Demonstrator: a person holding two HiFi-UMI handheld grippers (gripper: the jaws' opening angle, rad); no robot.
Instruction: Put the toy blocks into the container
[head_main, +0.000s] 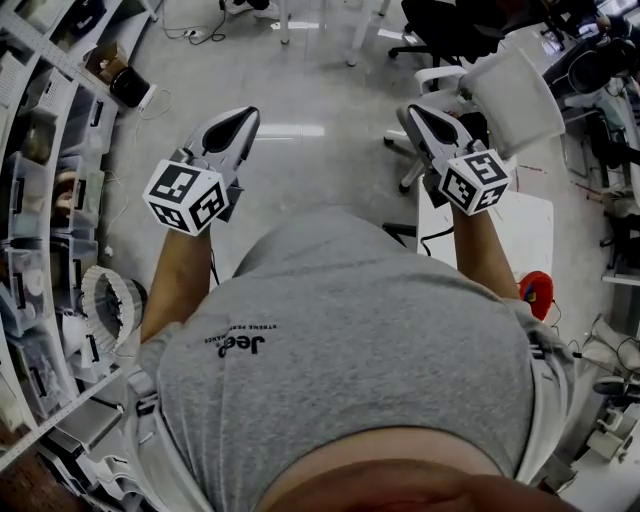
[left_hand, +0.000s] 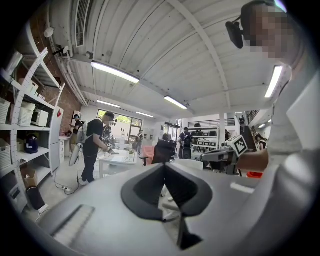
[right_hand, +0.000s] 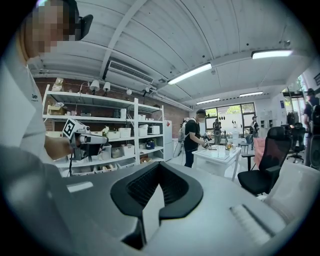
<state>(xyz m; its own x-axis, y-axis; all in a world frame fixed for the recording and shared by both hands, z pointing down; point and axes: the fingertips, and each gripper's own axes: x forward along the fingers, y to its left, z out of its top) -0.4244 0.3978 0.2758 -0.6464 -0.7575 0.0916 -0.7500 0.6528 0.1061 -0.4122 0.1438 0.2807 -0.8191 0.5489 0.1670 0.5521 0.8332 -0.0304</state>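
No toy blocks and no container show in any view. In the head view my left gripper and right gripper are held up in front of my chest, over bare floor, both pointing away from me. The left gripper view shows its dark jaws meeting at the tips with nothing between them. In the right gripper view that gripper looks the same, tips together and empty. Each gripper camera catches the other gripper at the side: the right gripper and the left gripper.
Storage shelves run along my left. A white table and a white chair stand at my right, with a red object beside me. Ahead, another person stands at a white table, near a black office chair.
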